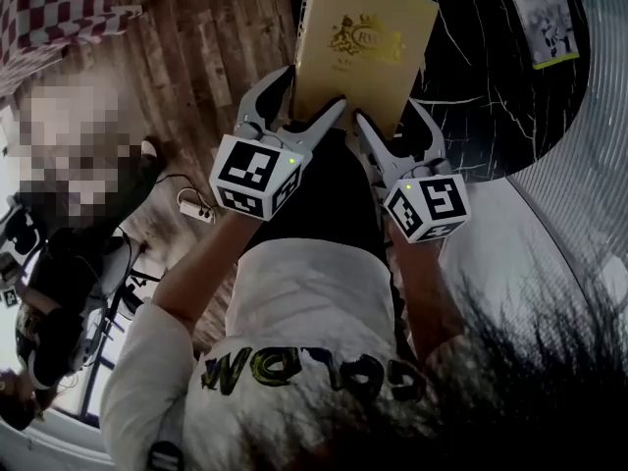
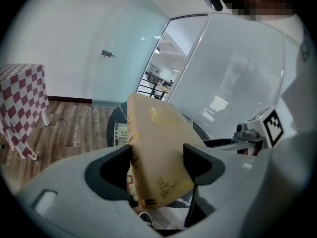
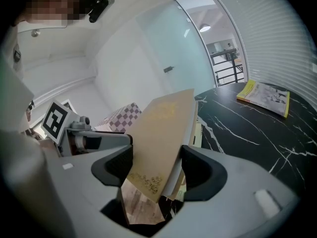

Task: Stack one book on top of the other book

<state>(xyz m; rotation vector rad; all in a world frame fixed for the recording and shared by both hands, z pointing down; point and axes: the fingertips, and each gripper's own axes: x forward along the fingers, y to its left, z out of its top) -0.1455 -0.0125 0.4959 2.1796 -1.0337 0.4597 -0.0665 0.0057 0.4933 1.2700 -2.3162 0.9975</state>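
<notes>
A gold-covered book (image 1: pixel 361 47) hangs tilted in the air over the near edge of a black marble table (image 1: pixel 471 116). My left gripper (image 1: pixel 312 91) is shut on the book's lower left part and my right gripper (image 1: pixel 391 114) on its lower right part. In the left gripper view the book (image 2: pixel 158 148) fills the gap of the left gripper (image 2: pixel 161 160). In the right gripper view the book (image 3: pixel 161 133) sits in the right gripper (image 3: pixel 157 162). A yellow book (image 1: pixel 540 13) (image 3: pixel 265 98) lies flat on the table, far right. A printed cover (image 2: pixel 120 133) shows partly behind the gold book.
Wooden floor (image 1: pixel 196 57) lies left of the table, with a power strip (image 1: pixel 194 207) on it. A red-checked cloth (image 1: pixel 59 8) (image 2: pixel 20 103) hangs at the far left. A curved glass wall with blinds (image 1: pixel 579 165) runs round the table's right side.
</notes>
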